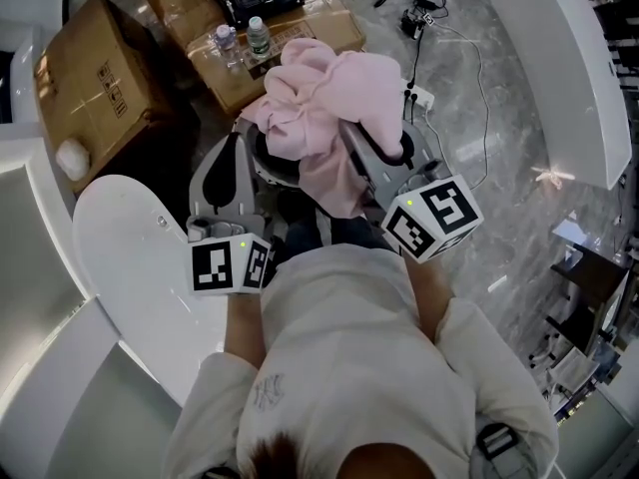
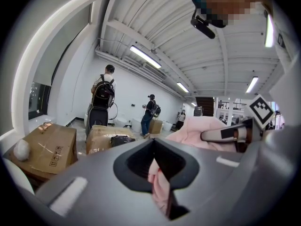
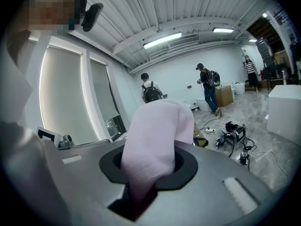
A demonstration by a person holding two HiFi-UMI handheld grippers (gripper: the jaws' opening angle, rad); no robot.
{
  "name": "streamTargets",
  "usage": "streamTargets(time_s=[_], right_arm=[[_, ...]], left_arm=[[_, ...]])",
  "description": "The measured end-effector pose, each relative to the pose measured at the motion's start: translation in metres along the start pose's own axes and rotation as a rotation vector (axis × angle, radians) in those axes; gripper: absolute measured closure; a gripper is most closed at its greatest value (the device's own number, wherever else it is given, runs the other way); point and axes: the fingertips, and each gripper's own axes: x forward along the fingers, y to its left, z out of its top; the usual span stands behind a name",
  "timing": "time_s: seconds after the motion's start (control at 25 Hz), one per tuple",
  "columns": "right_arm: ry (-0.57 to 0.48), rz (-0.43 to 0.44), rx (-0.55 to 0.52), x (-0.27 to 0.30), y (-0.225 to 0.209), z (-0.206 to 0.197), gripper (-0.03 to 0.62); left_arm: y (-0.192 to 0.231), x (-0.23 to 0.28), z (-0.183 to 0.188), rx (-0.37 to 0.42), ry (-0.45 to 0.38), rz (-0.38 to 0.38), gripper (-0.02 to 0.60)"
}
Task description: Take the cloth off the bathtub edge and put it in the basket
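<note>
Item: pink cloth (image 1: 324, 108), judged soft, light, limp; best taken by gathered folds. I had left gripper (image 2: 160, 192) and right gripper (image 3: 141, 187) each clamped narrowly on a fold.

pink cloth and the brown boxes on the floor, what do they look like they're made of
The pink cloth looks like soft fleece or terry fabric, matte: thick rounded folds, fuzzy surface. The brown boxes look like plain corrugated cardboard, matte, with printed handling marks and glossy tape.
</note>
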Motion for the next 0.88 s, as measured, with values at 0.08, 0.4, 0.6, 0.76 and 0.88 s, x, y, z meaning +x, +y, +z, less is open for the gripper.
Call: streamTargets(time_s=[0.08, 0.4, 0.6, 0.76, 0.88], right_arm=[[-0.002, -0.004, 0.004, -0.003, -0.001, -0.001, 0.508], [-0.088, 0.008, -0.011, -0.036, 0.007, 0.047, 0.508], [-0.137, 0.013, -0.054, -0.060, 0.009, 0.088, 0.508], [-0.115, 0.009, -0.107, -0.068, 0.007, 0.092, 0.508], [-0.073, 0.015, -0.126, -0.060, 0.003, 0.078, 0.508]], left_arm=[[0.001, 0.000, -0.002, -0.002, 0.002, 0.001, 0.532], [-0.001, 0.005, 0.001, 0.006, -0.011, -0.003, 0.532], [-0.008, 0.015, 0.012, 0.013, -0.038, -0.010, 0.532], [-0.013, 0.015, 0.014, 0.018, -0.045, -0.006, 0.532], [-0.015, 0.015, 0.015, 0.027, -0.048, 0.005, 0.532]])
